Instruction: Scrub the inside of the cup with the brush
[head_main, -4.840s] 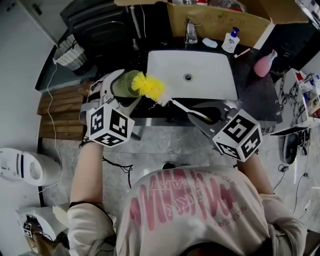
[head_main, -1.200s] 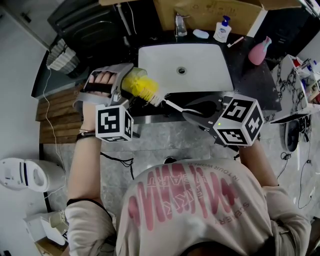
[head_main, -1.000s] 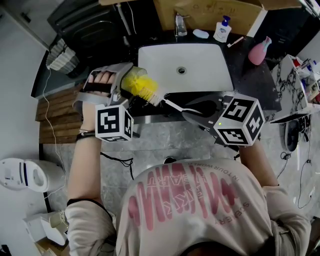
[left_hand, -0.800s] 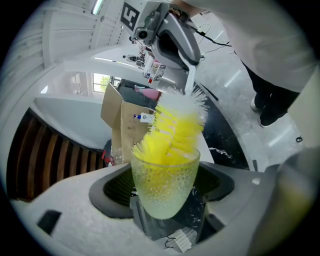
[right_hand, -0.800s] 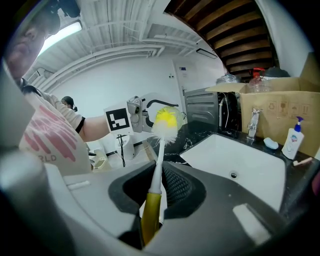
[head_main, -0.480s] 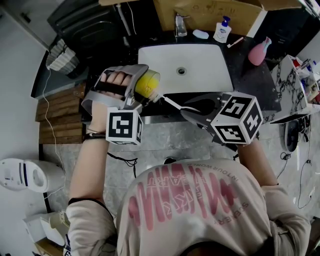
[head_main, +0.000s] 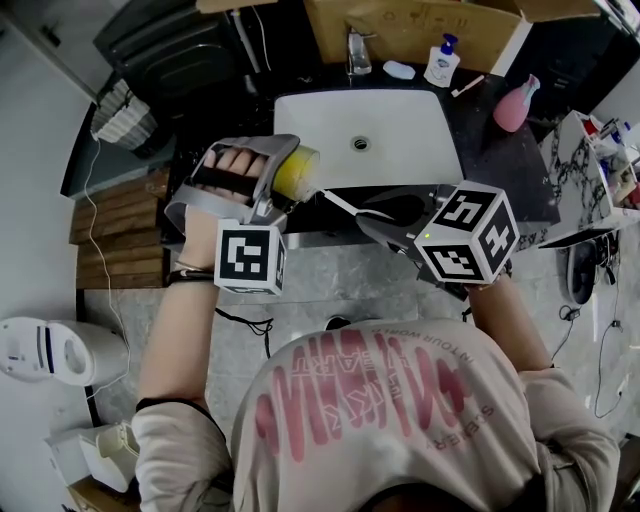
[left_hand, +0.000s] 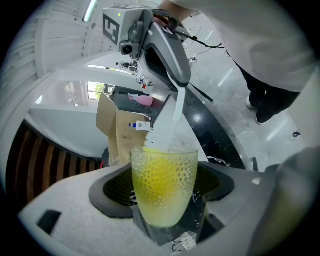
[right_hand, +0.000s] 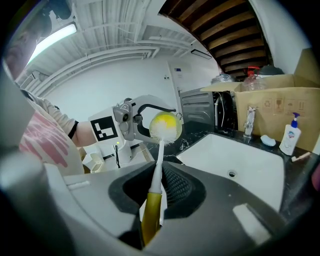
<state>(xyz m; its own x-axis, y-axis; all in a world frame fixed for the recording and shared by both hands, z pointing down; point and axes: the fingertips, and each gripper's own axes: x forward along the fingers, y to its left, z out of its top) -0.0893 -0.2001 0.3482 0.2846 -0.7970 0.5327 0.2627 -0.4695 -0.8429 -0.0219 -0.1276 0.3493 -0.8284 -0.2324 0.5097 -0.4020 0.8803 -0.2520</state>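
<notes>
By the sink's (head_main: 400, 130) front edge, the left gripper (head_main: 262, 185) clamps the cup (left_hand: 163, 185) with its mouth facing the right gripper (right_hand: 150, 200), which pinches the brush (right_hand: 159, 150) so its bristles reach inside.

4.8 s ago the fluffy yellow brush head (left_hand: 161, 177) stood outside the clear dimpled plastic cup (head_main: 298, 170), just at its mouth. Now it is sunk wholly inside, and only the thin white handle (head_main: 338, 202) sticks out. The right hand-held gripper (right_hand: 152, 195) has drawn left, nearer the cup, so less handle shows between them. The left hand-held gripper (head_main: 282, 188) has rolled, and the person's fingers (head_main: 232, 160) now show on its far side.
</notes>
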